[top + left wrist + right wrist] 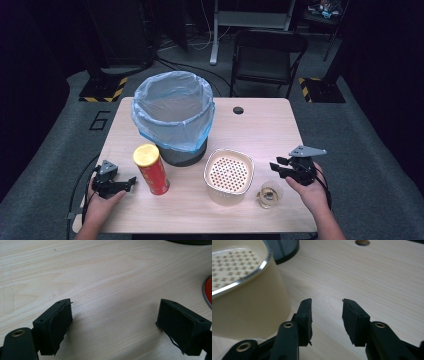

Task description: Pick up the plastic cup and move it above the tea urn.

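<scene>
Dark floor is surrounding the wooden bench (260, 125). Beside the lined bin (172, 117) and cream container (229, 176), the small glass (270, 193) is standing by the right hand-held gripper (280, 166), whose jaws are being kept partly apart, empty; a squarer, lower approach is advised. The left hand-held gripper (127, 183) is being held released.

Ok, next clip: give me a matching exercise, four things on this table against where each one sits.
Things:
1. bin
2. chip can
3. strainer container
4. glass cup

Places:
A. near the table's front edge, just in front of the right gripper
B. middle of the table, between can and cup
C. far side of the table, lined with a blue bag
D. upright beside the left gripper

Pairs: 1-C, 2-D, 3-B, 4-A
</scene>
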A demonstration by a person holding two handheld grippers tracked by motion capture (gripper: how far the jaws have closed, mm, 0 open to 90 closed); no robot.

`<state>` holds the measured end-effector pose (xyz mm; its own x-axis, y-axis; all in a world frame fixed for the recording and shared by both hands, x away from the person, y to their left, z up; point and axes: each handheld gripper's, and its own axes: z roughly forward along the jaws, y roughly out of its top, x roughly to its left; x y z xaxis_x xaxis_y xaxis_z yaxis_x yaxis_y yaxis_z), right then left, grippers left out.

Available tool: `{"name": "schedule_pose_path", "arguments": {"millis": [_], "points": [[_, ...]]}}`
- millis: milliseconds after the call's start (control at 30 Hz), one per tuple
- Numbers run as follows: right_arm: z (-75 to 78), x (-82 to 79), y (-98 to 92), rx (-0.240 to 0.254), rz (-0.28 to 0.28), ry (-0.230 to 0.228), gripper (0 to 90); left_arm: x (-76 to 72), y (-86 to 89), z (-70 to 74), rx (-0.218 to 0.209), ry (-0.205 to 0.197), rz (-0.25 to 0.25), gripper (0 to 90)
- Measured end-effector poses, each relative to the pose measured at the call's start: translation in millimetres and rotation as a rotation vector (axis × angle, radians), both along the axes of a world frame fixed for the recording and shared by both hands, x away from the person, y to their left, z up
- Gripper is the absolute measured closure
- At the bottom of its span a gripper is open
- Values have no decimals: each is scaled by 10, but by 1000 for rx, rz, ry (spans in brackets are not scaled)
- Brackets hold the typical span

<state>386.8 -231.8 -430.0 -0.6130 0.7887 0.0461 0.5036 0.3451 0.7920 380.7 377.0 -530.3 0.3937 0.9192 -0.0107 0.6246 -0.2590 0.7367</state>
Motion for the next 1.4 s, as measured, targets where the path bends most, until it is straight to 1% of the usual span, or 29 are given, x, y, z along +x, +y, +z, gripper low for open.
{"name": "schedule_pose_path", "arguments": {"millis": [67, 100, 200, 267, 300, 400, 567, 600, 667, 733, 800, 867, 967, 1200, 1233, 1333, 1400], "points": [[63, -5, 70, -4, 26, -19, 618, -1, -3, -2, -4, 0, 2, 126], [100, -11, 102, -3, 40, -22, 616, -2, 0, 0, 0, 2, -1, 126], [187, -29, 200, 21, 65, -37, 607, 0, 1, 1, 3, 1, -2, 126], [238, -38, 271, 33, 92, -32, 614, -1, -2, -1, -2, 0, 1, 126], [251, -42, 296, 34, 98, -30, 619, -1, 1, 0, 2, 0, -2, 126], [285, -36, 394, 38, 120, -18, 624, -1, -2, -2, -3, 1, 0, 126], [287, 11, 528, 28, 155, -12, 636, -1, 2, 1, 4, 1, -4, 126], [286, 18, 548, 22, 159, -12, 639, -1, 0, 0, -1, 3, -3, 126], [273, 46, 609, 5, 158, -9, 644, -1, 3, 2, 3, 2, -6, 126], [252, 86, 643, -18, 160, -9, 655, -1, 1, 0, 0, 4, -3, 126], [217, 139, 678, -29, 160, 5, 677, -1, 2, 2, 3, 3, -4, 126], [207, 154, 692, -22, 157, 17, 694, 0, 3, 2, 5, 2, -6, 126], [211, 170, 710, -31, 169, 23, 740, 1, 3, 2, 5, 2, -7, 126], [218, 148, 701, -37, 167, 31, 745, 1, 3, 2, 5, 2, -7, 126], [215, 143, 697, -37, 164, 22, 745, 1, 4, 2, 5, 2, -7, 126], [212, 113, 681, -28, 162, 25, 743, 1, 4, 2, 5, 2, -7, 126], [209, 100, 663, -28, 177, 25, 748, 1, 4, 2, 5, 2, -8, 126]]}}
